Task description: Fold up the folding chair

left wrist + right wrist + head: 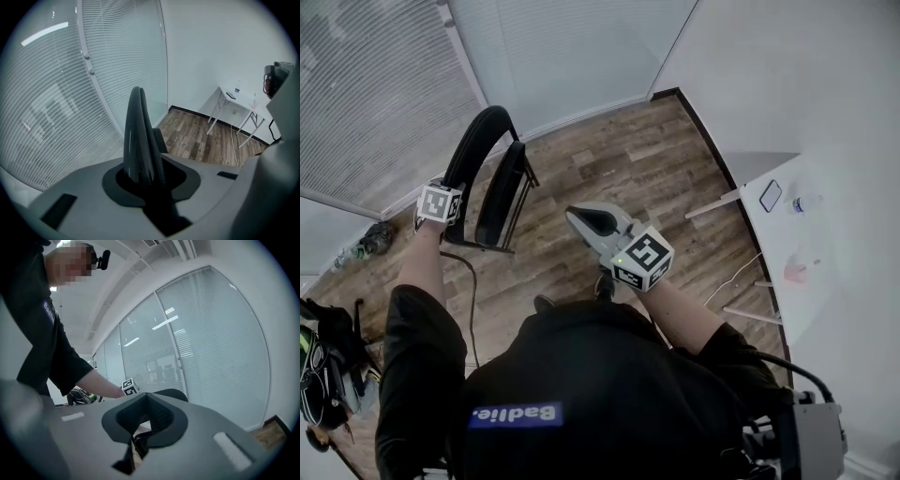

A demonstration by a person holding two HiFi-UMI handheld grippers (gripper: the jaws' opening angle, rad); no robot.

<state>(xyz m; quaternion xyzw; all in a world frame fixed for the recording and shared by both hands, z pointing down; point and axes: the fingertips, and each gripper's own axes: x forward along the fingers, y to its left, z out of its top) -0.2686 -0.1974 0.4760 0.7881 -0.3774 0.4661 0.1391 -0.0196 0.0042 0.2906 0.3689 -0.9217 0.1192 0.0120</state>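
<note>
Wood-plank flooring runs out from the person's feet to a blind-covered glass wall. Nearest, the right gripper is held up over the floor, its jaws brought fully together with nothing between them. Beyond it to the left, the left gripper is clamped onto the edge of the black folding chair's backrest. The chair stands folded flat and upright, close to the glass. A white table stands against the right-hand wall.
</note>
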